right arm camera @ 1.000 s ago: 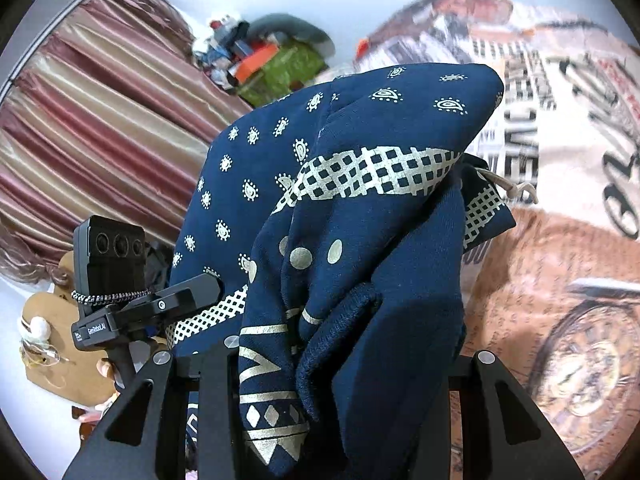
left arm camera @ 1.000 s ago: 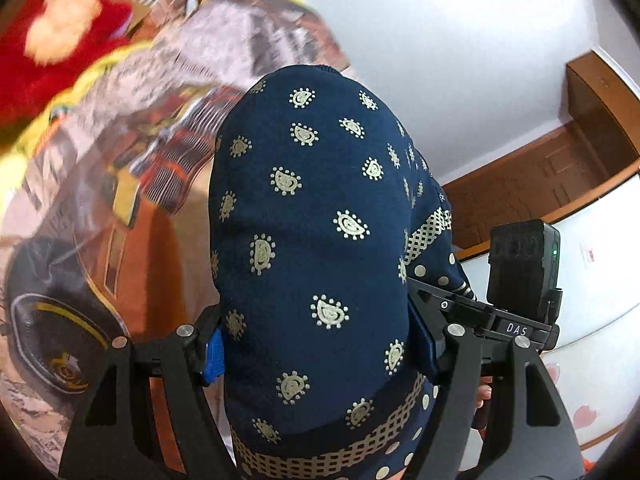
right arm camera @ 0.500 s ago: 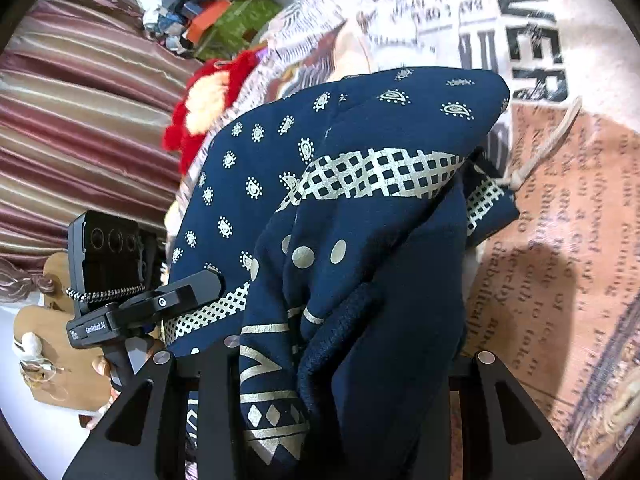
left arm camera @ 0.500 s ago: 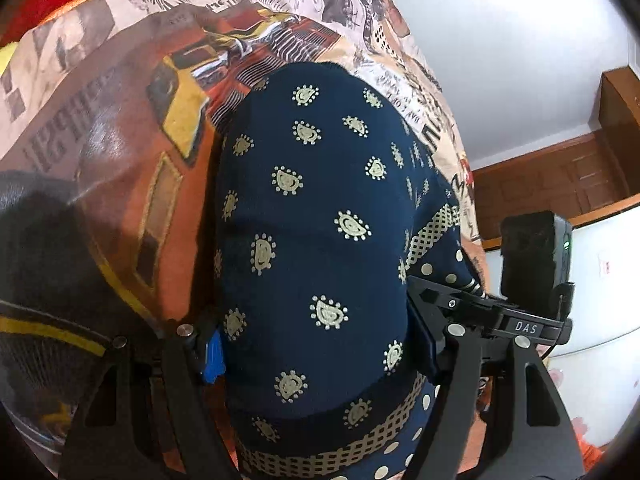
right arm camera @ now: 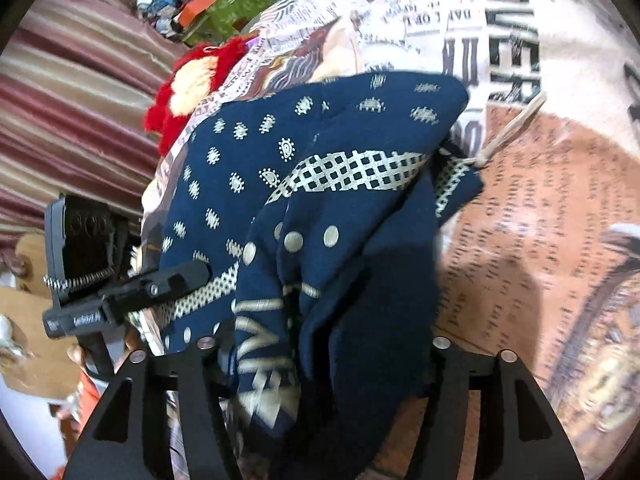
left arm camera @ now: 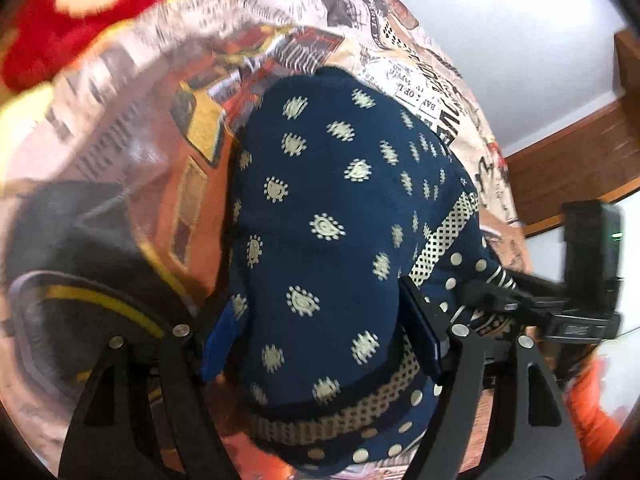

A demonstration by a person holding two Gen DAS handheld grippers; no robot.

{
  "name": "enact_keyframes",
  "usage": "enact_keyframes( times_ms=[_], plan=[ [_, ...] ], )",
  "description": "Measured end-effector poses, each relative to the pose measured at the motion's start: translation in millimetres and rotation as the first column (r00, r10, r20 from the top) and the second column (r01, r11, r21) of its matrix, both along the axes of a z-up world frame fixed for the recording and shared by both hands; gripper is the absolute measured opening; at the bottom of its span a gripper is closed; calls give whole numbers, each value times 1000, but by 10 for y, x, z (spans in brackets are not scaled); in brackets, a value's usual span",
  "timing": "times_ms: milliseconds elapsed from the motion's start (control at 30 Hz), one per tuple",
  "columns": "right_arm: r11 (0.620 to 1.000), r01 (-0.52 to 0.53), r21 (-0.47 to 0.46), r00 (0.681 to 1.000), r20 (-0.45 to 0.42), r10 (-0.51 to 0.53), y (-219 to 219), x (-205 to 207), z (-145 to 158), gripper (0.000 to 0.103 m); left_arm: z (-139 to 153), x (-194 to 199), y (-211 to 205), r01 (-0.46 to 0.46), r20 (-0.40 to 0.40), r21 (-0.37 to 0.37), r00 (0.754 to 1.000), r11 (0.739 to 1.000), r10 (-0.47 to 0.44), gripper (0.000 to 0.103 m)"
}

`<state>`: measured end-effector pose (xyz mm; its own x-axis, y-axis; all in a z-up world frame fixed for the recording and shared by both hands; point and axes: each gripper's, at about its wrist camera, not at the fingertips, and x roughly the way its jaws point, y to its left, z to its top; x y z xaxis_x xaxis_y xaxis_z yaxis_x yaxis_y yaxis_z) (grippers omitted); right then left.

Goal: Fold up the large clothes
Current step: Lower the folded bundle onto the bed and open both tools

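A navy garment (left arm camera: 332,208) with cream paisley dots and lattice bands is bunched between both grippers, low over a newspaper-print bedspread (left arm camera: 132,152). My left gripper (left arm camera: 320,336) is shut on a thick roll of it, with the blue pads (left arm camera: 216,344) pressed into both sides. In the right wrist view the garment (right arm camera: 340,128) drapes in loose folds through my right gripper (right arm camera: 324,344). Its jaws are opening and stand apart from the cloth still between them. A cream drawstring (right arm camera: 508,128) trails onto the bedspread (right arm camera: 540,220).
A red and cream plush toy (right arm camera: 188,92) lies at the bed's far edge, with a striped curtain (right arm camera: 68,100) behind it. Clutter (right arm camera: 216,4) is piled beyond. Brown wooden furniture (left arm camera: 568,176) stands against the white wall. Each view shows the other gripper's body to one side.
Both grippers have sunk toward the bedspread with the garment, and the bed now fills more of each view. The right gripper's fingers have spread wider; the left grip looks the same.
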<state>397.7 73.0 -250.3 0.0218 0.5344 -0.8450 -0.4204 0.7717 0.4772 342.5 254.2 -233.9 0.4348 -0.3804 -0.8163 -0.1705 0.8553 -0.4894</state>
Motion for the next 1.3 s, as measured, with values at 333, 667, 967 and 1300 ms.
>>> enact_keyframes(
  times_ms=[333,667,967,1300],
  plan=[
    [989,-67,-130,891,438,118,-194,-463,763,82,594,-381,-635,74,206,440,962,895,-180,74],
    [898,-199,-391,838,407,363,1,-673,157,86,186,-660,-908,148,125,516,961,844,-246,83],
    [940,-174,-293,906,326,270,-421,-647,320,88,157,-860,-848,132,129,497,966,858,-224,87],
    [963,-140,-228,864,446,231,79,-403,603,89,95,-932,-777,108,115,468,977,877,-181,89]
  ],
)
